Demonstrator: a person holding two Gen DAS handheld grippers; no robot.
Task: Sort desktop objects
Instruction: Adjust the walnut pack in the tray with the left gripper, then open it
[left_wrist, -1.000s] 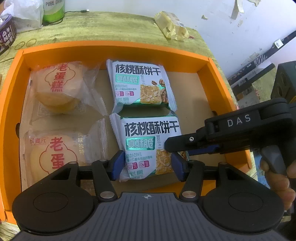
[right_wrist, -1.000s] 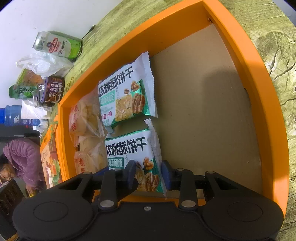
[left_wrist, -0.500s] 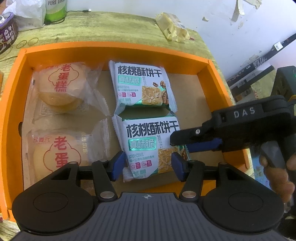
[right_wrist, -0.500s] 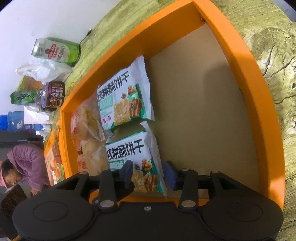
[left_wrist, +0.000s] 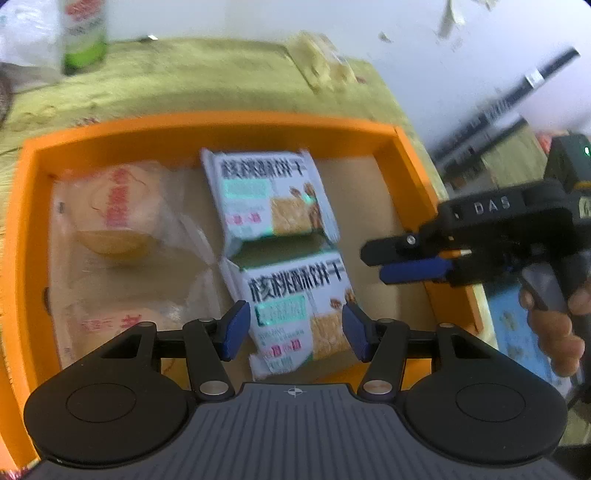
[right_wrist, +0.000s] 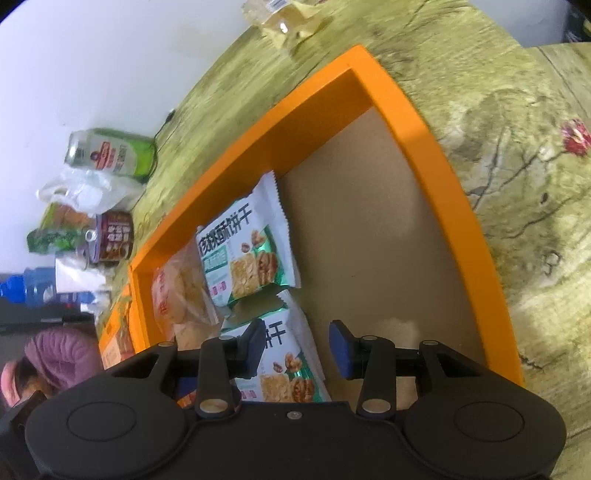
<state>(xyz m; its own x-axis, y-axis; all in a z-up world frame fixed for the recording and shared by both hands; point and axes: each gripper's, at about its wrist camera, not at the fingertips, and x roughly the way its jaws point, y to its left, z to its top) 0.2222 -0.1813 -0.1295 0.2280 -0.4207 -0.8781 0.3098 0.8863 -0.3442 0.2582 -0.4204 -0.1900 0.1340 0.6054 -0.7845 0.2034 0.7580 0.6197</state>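
An orange tray (left_wrist: 410, 166) on the table holds two green-and-white biscuit packets, far (left_wrist: 266, 195) and near (left_wrist: 299, 306), and two clear-wrapped egg cakes, far (left_wrist: 118, 210) and near (left_wrist: 110, 325). My left gripper (left_wrist: 295, 332) is open and hovers above the near packet. My right gripper (right_wrist: 297, 350) is open and empty above the tray's right part, beside the near packet (right_wrist: 284, 365); it also shows from the side in the left wrist view (left_wrist: 373, 266). The far packet (right_wrist: 247, 254) and the cakes (right_wrist: 177, 295) lie beyond.
A green can (right_wrist: 110, 155), a white plastic bag (right_wrist: 85, 192), a dark red tin (right_wrist: 112, 236) and a blue bottle (right_wrist: 22, 288) stand past the tray's left end. A yellowish snack wrapper (left_wrist: 325, 62) lies behind the tray. A person in purple (right_wrist: 51, 358) sits nearby.
Both grippers have pulled back and up from the tray. My right gripper has opened wider and moved off the near biscuit packet, which stays in the tray.
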